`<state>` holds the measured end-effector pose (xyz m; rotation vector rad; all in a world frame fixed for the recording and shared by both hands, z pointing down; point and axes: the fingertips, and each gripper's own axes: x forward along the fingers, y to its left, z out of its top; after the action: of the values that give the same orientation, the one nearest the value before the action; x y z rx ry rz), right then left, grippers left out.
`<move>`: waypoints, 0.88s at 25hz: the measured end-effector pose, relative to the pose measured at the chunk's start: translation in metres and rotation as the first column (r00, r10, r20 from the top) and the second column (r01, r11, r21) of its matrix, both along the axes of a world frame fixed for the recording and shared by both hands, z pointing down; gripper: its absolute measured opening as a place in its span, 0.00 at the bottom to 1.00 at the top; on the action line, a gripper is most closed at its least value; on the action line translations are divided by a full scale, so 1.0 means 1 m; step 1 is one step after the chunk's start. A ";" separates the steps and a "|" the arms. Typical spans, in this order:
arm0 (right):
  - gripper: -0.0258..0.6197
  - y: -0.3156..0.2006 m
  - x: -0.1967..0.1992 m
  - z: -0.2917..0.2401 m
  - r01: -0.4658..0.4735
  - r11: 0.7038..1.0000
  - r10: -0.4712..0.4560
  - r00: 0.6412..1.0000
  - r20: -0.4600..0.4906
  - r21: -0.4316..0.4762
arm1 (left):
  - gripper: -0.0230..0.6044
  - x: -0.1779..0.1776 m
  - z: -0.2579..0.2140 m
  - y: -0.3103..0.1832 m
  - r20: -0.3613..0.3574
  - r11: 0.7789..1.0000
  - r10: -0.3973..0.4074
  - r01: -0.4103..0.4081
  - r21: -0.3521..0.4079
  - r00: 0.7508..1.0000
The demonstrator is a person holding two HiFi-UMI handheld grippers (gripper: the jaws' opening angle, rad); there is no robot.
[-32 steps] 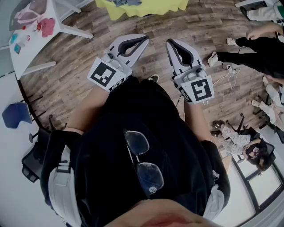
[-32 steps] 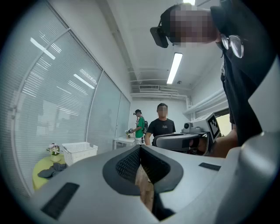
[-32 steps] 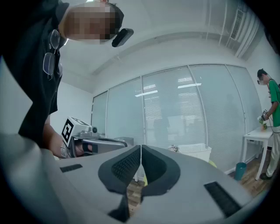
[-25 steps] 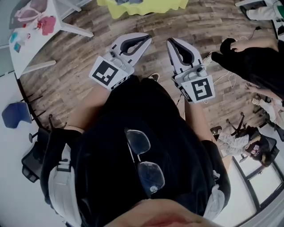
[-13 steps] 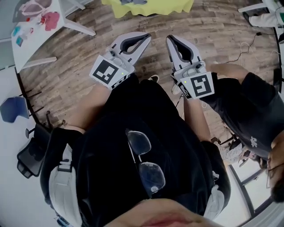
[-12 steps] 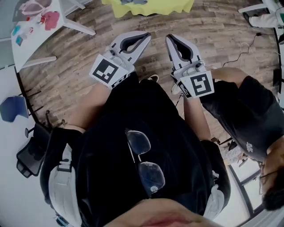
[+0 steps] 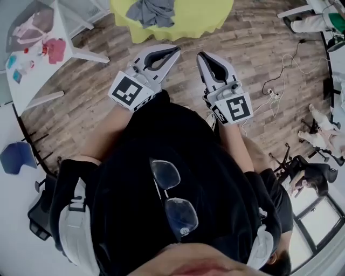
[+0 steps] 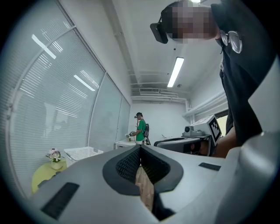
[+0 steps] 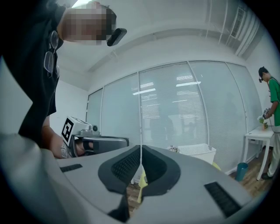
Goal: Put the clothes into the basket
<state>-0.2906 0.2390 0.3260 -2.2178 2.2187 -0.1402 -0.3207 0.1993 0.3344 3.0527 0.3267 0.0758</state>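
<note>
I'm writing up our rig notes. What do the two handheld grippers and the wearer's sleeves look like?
The left gripper and right gripper are alike: light grey shells, two tapering jaws lined with black ribbed pads, and a white cube with black square markers. The person wears a black top that leaves the forearms bare.

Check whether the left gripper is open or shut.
Shut: the left gripper shows its jaws meeting at the tips, with nothing between them.

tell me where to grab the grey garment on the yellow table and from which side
Probably pinch a raised fold near the middle of the grey garment, coming down from above: it lies crumpled in a heap on the yellow table, not spread flat.
</note>
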 end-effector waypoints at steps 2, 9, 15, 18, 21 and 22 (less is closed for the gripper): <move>0.08 -0.016 0.008 0.003 -0.022 1.000 0.022 1.000 0.002 -0.009 | 0.05 0.010 0.001 -0.017 0.004 1.000 0.028 -0.028 -0.006 1.000; 0.08 -0.056 0.034 0.016 -0.070 0.996 0.070 0.998 -0.002 -0.052 | 0.05 0.041 0.009 -0.060 0.011 0.995 0.098 -0.098 -0.019 0.995; 0.08 -0.073 0.077 0.025 -0.069 0.995 0.068 0.998 -0.014 -0.073 | 0.05 0.080 0.021 -0.074 0.029 0.993 0.107 -0.105 -0.052 0.994; 0.08 -0.076 0.110 0.030 -0.050 0.996 0.050 0.999 -0.003 -0.067 | 0.05 0.111 0.023 -0.077 0.037 0.995 0.090 -0.089 -0.046 0.995; 0.08 -0.080 0.148 0.032 -0.017 0.998 0.017 1.000 0.008 -0.056 | 0.05 0.148 0.023 -0.080 0.043 0.998 0.057 -0.056 -0.023 0.997; 0.08 -0.082 0.162 0.031 -0.002 0.999 0.002 1.000 0.006 -0.053 | 0.05 0.161 0.023 -0.080 0.044 0.999 0.044 -0.043 -0.022 0.998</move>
<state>-0.1291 0.1568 0.3571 -2.2424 2.2357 -0.2072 -0.1601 0.1188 0.3578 3.0183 0.3883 0.1409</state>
